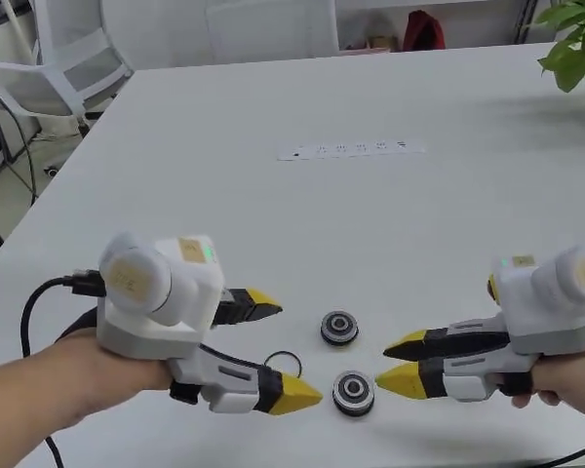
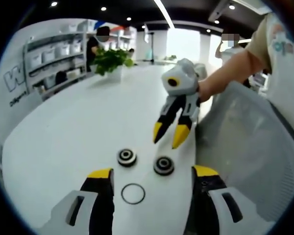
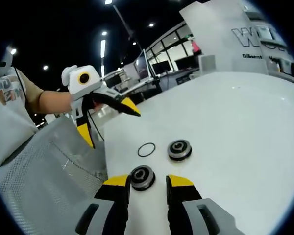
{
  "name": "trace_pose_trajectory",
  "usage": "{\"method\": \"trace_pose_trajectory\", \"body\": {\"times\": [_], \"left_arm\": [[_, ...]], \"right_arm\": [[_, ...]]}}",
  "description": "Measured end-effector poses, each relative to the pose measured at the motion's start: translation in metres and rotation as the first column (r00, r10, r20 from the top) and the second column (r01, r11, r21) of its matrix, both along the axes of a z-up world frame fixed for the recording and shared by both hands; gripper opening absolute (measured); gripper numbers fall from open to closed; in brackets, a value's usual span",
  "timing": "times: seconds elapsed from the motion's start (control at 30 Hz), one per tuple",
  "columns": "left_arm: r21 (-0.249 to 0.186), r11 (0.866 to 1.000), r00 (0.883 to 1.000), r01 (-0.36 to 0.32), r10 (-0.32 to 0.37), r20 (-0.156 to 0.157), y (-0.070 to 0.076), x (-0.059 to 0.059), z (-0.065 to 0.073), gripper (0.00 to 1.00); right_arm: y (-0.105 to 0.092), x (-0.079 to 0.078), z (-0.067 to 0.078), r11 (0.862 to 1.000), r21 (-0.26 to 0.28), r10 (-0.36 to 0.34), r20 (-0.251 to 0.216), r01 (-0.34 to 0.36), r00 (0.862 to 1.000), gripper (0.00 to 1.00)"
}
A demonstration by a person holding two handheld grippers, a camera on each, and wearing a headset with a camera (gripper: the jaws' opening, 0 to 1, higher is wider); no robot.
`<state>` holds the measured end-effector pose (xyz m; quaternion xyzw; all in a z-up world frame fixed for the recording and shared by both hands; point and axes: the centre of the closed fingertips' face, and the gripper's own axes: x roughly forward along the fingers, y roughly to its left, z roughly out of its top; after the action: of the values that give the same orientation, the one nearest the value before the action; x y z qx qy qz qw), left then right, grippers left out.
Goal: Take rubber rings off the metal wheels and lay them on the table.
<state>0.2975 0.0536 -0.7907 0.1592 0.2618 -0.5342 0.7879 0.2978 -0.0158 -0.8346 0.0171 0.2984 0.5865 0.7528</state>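
Surface: a broad white table [image 1: 175,175], smooth and matte. A power strip [image 1: 351,149] lies far across it and a potted plant [image 1: 575,44] stands at the far corner. All positions below are taken from the loose rubber ring [image 2: 133,194].

Count:
- metal wheels: 2
- rings lying free: 1
- grippers: 2

Positions: the loose rubber ring lies flat on the table between the jaws of the left gripper [image 1: 292,353], touching neither as far as I can judge. Both wheels sit just beside the ring, on its right-gripper side. The far wheel [image 1: 339,329] is a little beyond the ring toward the power strip, and the near wheel [image 1: 353,391] is a little closer to me. The wheels stand apart from each other.

Claws: the left gripper is spread wide and holds nothing. The right gripper [image 1: 390,363] is parted more narrowly and is also empty. In the right gripper view the near wheel sits just ahead of its tips, in line with the gap, not pinched.

Handling (my judgement): the wheels look stiff and dense for their size, and they will likely skate on this tabletop if nudged. Each shows a dark band at its rim, which I take for a ring still seated in a groove. The rings should be light, soft and stretchy. I would clamp a wheel across its flat faces with one claw. With one tip of the other claw I would hook the band at the rim and roll it over the flange. The band may snap back or flick away.
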Motion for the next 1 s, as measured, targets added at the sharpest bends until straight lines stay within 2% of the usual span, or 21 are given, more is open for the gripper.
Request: {"method": "trace_pose_trajectory", "body": {"times": [0.13,0.23,1.0], "left_arm": [[0.017,1.0,1.0,0.009,-0.008,-0.013,-0.002,-0.001,-0.007,0.64],[0.016,1.0,1.0,0.014,-0.014,-0.023,-0.004,-0.002,-0.009,0.63],[0.057,0.997,0.996,0.061,-0.057,-0.064,-0.021,-0.006,-0.032,0.53]], "right_arm": [[-0.001,-0.002,-0.005,1.0,-0.008,0.009,0.005,-0.009,1.0,0.27],[-0.002,-0.005,-0.011,0.999,-0.033,0.037,0.026,-0.036,0.999,0.26],[0.011,-0.016,-0.025,0.985,-0.095,0.15,0.092,-0.141,0.984,0.19]]}}
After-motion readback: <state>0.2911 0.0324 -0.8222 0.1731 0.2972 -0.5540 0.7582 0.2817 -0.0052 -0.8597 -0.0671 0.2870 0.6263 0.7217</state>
